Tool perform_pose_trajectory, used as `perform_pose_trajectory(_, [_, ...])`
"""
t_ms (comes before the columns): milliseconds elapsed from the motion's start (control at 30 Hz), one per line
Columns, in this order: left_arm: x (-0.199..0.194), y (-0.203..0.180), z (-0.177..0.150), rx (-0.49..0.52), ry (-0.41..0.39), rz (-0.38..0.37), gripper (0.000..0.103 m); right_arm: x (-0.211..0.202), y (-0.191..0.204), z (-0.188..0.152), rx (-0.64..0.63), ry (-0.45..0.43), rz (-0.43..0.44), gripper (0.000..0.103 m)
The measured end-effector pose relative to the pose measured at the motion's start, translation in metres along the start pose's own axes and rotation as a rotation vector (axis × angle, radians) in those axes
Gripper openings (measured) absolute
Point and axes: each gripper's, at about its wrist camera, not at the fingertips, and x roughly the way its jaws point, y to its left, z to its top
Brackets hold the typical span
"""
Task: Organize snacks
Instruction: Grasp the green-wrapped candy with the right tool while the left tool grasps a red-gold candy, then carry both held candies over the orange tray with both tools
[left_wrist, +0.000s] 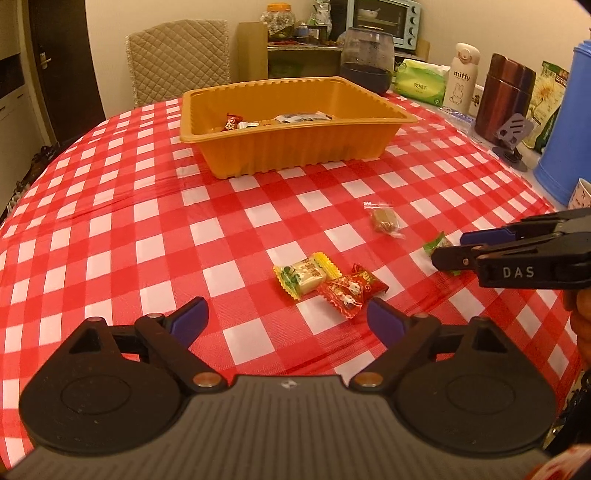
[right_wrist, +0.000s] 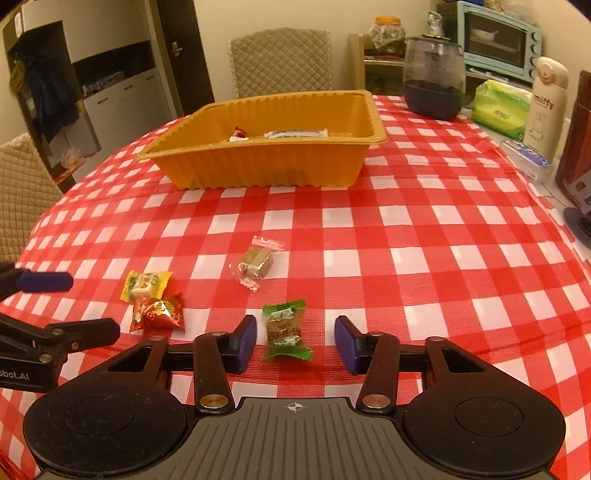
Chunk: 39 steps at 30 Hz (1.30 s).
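Green-wrapped candy (right_wrist: 287, 329) lies lengthwise between right gripper (right_wrist: 295, 341) pads, untouched; left gripper (left_wrist: 288, 321) wide open, empty, farther off.

Each tool is matte black plastic. The left tool (left_wrist: 286, 319) has two round black housings with shallow circular recesses flanking a grey ribbed centre plate that bears a small crosshair mark. Black link arms pivot on brass-coloured round pins, and its fingertips (left_wrist: 194, 317) carry dark blue pads. The right tool (right_wrist: 295, 341) is built the same way; white letters "DAS" are printed on its side, and the left tool's side reads "obot.AI".
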Motion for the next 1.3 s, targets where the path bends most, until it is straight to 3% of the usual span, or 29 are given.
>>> perform_pose_trajectory(133, [0.004, -0.004, 0.004, 0.037, -0.008, -0.007, 0.085, 0.002, 0.006, -0.001, -0.049, 0.004, -0.019, 0.022])
perform_pose_trajectory(267, [0.008, -0.011, 0.01, 0.119, -0.031, -0.026, 0.073, 0.0, 0.004, -0.003, -0.008, 0.009, -0.016, 0.022])
perform_pose_trajectory(433, [0.012, -0.029, 0.014, 0.297, -0.068, -0.067, 0.06, -0.006, -0.002, 0.001, 0.046, 0.001, -0.011, 0.022])
perform_pose_trajectory(567, [0.021, -0.04, 0.014, 0.367, -0.055, -0.112, 0.039, -0.009, -0.004, 0.003, 0.068, -0.008, -0.023, 0.022])
perform_pose_trajectory(600, [0.024, -0.041, 0.013, 0.374, -0.047, -0.123, 0.038, -0.009, -0.005, 0.003, 0.074, -0.009, -0.026, 0.022])
perform_pose_trajectory(800, [0.033, -0.044, 0.014, 0.36, -0.014, -0.145, 0.033, -0.009, -0.009, 0.002, 0.094, 0.0, -0.028, 0.022])
perform_pose_trajectory(933, [0.03, -0.046, 0.016, 0.326, 0.011, -0.153, 0.025, -0.01, -0.009, 0.003, 0.1, -0.006, -0.028, 0.022])
perform_pose_trajectory(1300, [0.032, -0.045, 0.013, 0.233, 0.043, -0.137, 0.02, -0.011, -0.004, 0.004, 0.092, -0.004, -0.02, 0.022])
